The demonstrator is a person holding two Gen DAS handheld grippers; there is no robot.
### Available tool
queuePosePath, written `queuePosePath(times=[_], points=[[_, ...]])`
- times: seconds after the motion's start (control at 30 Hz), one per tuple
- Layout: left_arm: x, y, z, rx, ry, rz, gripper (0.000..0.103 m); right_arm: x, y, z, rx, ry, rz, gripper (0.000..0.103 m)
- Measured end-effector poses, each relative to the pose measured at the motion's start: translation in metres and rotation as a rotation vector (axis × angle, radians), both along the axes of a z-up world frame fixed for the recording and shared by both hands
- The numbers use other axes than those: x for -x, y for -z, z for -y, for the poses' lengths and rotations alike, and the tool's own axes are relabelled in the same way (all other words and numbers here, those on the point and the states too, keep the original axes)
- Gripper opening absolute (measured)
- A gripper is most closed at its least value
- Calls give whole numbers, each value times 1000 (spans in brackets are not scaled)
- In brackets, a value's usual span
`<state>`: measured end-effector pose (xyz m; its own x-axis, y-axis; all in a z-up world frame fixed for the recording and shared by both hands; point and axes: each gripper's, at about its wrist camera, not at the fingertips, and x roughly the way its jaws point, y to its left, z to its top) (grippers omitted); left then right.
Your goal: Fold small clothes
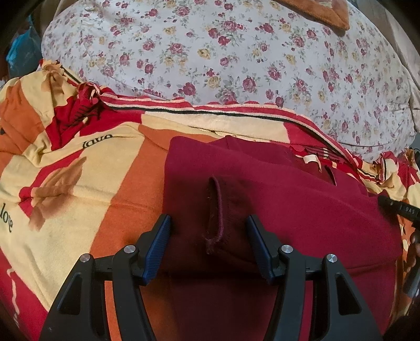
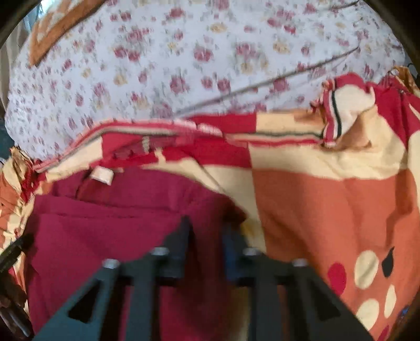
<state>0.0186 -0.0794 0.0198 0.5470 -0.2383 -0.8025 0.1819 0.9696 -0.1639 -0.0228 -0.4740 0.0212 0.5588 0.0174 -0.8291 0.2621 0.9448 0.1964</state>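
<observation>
A small maroon garment [image 1: 288, 199] lies folded on a red, orange and cream blanket [image 1: 78, 183]. Its cuffed sleeve opening [image 1: 216, 212] lies between the fingers of my left gripper [image 1: 208, 225], which is open just above the cloth. A white label [image 1: 311, 158] shows at the garment's far edge. In the blurred right wrist view the garment [image 2: 105, 236] fills the lower left, with its label [image 2: 102, 174] at the top. My right gripper [image 2: 207, 230] has its fingers close together on the garment's right edge.
A white floral sheet [image 1: 223, 52] covers the bed beyond the blanket, and also shows in the right wrist view [image 2: 157, 65]. An orange cloth [image 1: 328, 10] lies at the far edge. The right gripper's black body [image 1: 399, 208] shows at the left view's right edge.
</observation>
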Motion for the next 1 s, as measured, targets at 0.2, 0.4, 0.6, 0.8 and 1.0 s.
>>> queuePosePath(times=[0.2,0.4,0.6,0.8,1.0], points=[[0,5,7,-39,17,10,45,-3,16,14,10,61,-23,16],[1,4,6,-35,9,12,45,28,-14,7,35,85,0,35],[4,5,6,-44,5,26,45,69,-17,-36,93,-57,-25,36],[8,6,6,-58,6,51,47,81,9,-35,113,-44,-84,37],[9,6,6,-60,7,59,47,92,4,-33,91,-16,-81,37]])
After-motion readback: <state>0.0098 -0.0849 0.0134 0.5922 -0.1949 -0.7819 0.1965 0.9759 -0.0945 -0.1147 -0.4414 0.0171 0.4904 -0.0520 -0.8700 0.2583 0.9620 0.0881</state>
